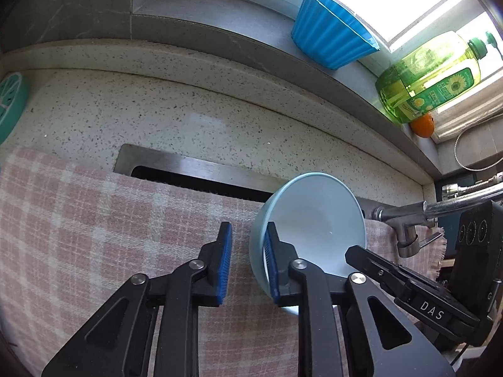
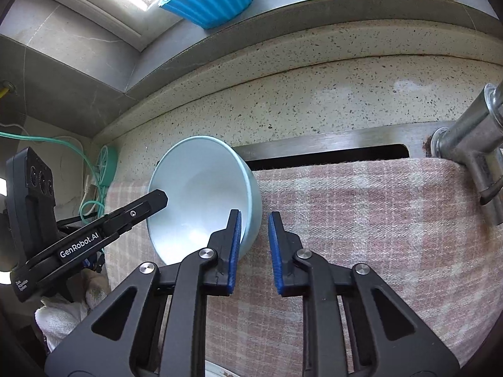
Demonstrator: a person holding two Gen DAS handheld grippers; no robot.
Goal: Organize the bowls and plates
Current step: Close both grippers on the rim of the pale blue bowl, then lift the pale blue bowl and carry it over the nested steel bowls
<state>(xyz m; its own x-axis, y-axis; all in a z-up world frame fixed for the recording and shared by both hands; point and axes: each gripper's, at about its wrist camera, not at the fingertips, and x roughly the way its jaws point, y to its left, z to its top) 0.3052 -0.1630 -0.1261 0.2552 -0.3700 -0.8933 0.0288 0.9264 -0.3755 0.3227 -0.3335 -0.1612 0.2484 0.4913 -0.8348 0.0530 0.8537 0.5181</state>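
Bowl [image 1: 314, 220], pale blue, glazed, empty, tipped steeply on edge just above the pink checked cloth [image 1: 94, 220] spread over the speckled counter [image 1: 188, 110], mouth turned toward both cameras. Taken at opposite sides of the rim: left gripper [image 1: 246, 229] straddling one wall, one pad inside and one outside; right gripper [image 2: 254, 216] likewise on the other side. Both clenched down narrow on that thin wall, though with a sliver of cloth showing beside each outer pad, so grip judged partly from the tilt, hard to explain otherwise. Probably ceramic or hard melamine: stiff, no give under the pads, moderate in weight, slick on the glaze, apt to chip against the stone or the steel tap [image 2: 471, 144] off to the right. Best held just here, on the rim, pads set deep enough to bite past the lip, pressure even from both sides; better levelled before travel, to avoid pivoting between the pads. Nothing inside, no water or food visible, hence no spill to fear. On the sill behind: blue fluted tub [image 1: 330, 31], interior hidden in both views; green bottle [image 1: 430, 75], well filled with yellow-green liquid; orange [image 1: 422, 125] just beside the bottle.
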